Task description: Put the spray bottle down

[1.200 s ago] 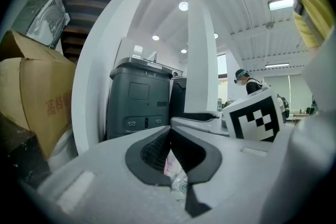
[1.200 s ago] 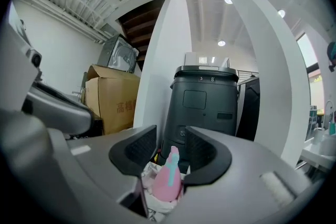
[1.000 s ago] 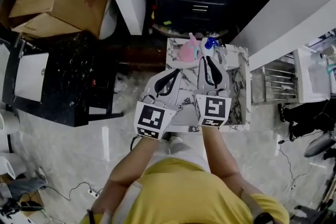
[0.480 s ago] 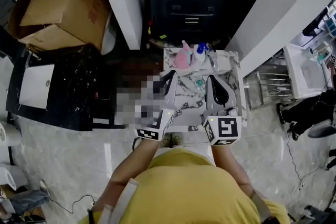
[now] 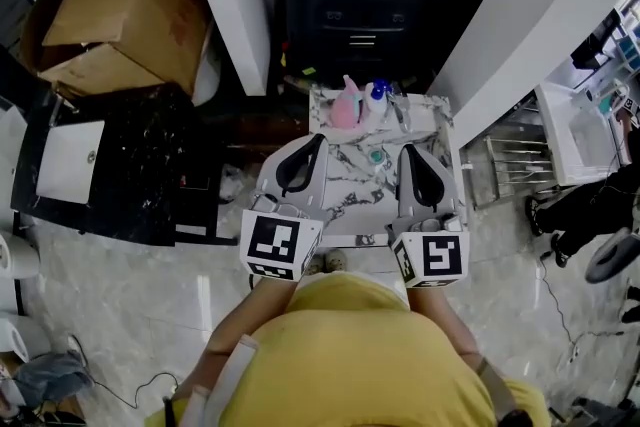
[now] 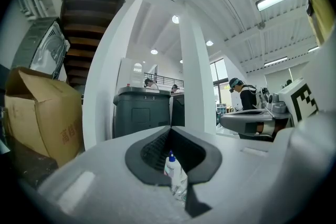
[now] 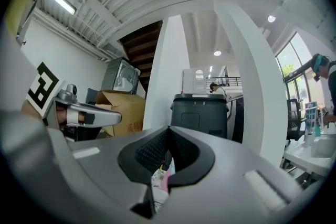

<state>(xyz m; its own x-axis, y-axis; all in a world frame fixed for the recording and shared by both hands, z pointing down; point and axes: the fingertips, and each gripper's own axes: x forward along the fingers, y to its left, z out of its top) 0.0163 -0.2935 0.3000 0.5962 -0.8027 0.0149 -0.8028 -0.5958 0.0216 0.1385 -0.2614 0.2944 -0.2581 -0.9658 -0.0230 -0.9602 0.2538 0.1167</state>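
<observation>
Drawn back since before, our left gripper (image 5: 317, 141) and right gripper (image 5: 409, 151) hang with jaws together and empty, the blue-topped pale plastic spray bottle (image 5: 377, 99) stands at the white marbled table's (image 5: 441, 131) far edge, so the set-down looks finished and we need only stay clear.

Left gripper (image 5: 316, 139) jaws together, right gripper (image 5: 408, 149) likewise, both level

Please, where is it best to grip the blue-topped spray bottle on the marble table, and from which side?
Probably its white body just below the blue head, coming level from the person's side. The spray bottle stands upright at the far edge of the marble table, with the pink bottle close on its left in the head view, so jaws hardly fit there.
</observation>
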